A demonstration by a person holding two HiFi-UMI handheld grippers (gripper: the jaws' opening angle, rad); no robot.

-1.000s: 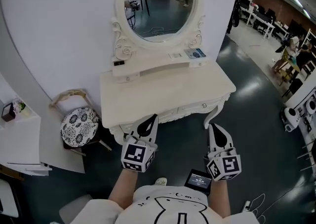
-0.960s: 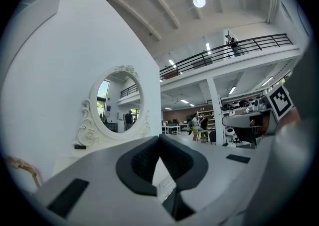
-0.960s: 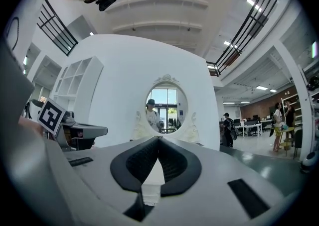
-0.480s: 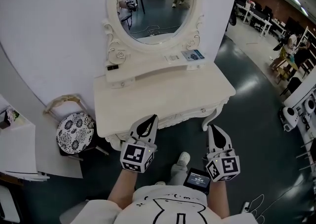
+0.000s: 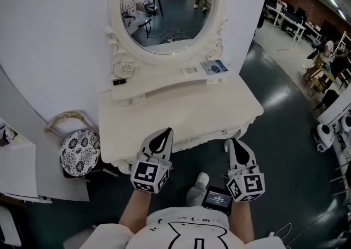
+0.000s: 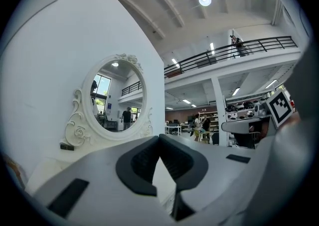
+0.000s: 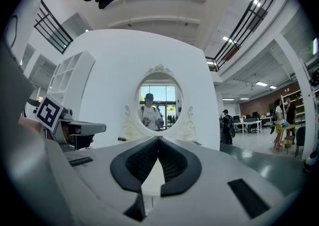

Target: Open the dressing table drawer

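Cream wood, the drawer [image 5: 205, 137] looks rigid and light, best pulled by its small knob [image 5: 224, 132]; left tool [image 5: 166, 133] and right tool [image 5: 232, 143] are closed, empty.

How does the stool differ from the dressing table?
The stool has a round, black-and-white patterned seat; the table is plain cream. The stool sits lower, beside the table. The table carries an oval mirror; the stool carries nothing. Both stand by the white wall.
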